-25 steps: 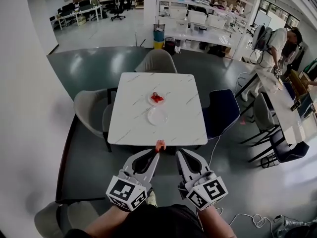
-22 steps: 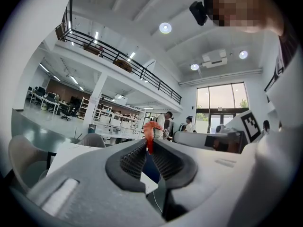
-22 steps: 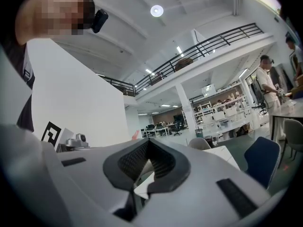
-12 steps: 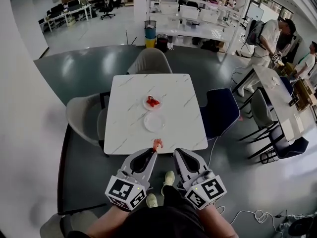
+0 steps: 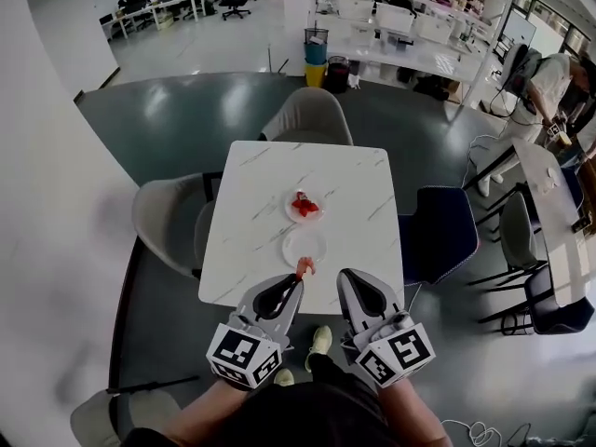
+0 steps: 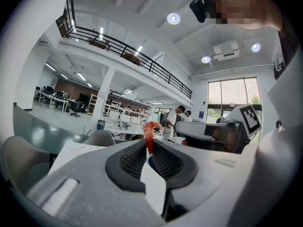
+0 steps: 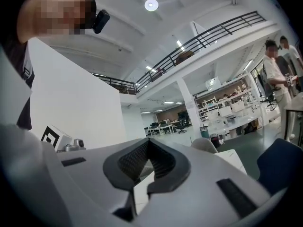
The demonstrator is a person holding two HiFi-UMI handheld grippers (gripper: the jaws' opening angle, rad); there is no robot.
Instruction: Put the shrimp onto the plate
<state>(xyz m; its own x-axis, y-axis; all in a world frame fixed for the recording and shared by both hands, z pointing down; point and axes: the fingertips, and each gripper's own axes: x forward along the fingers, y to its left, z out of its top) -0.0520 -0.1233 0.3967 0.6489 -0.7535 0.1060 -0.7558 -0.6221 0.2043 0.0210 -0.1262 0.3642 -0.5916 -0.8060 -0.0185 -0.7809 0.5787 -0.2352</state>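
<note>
An orange-pink shrimp [image 5: 304,268] sticks out of my left gripper [image 5: 297,281], which is shut on it just above the near edge of the white marble table [image 5: 251,250]. In the left gripper view the shrimp [image 6: 150,130] stands up between the closed ribbed pads. An empty white plate [image 5: 304,246] lies just beyond the shrimp. Farther back, a second plate [image 5: 291,210] holds red shrimp [image 5: 304,206]. My right gripper [image 5: 348,280] hovers beside the left one, shut with nothing in it; the right gripper view shows the right gripper [image 7: 148,144] with its pads pressed together.
Chairs ring the table: a grey one [image 5: 307,117] at the far side, a grey one [image 5: 166,223] at the left, a dark blue one [image 5: 440,233] at the right. A person [image 5: 540,74] stands by other tables at the far right. My shoes [image 5: 319,340] show on the dark floor below.
The view has closed in on the table. Both grippers have come forward, and the held shrimp now hangs over the table's near edge, close to the empty plate.
</note>
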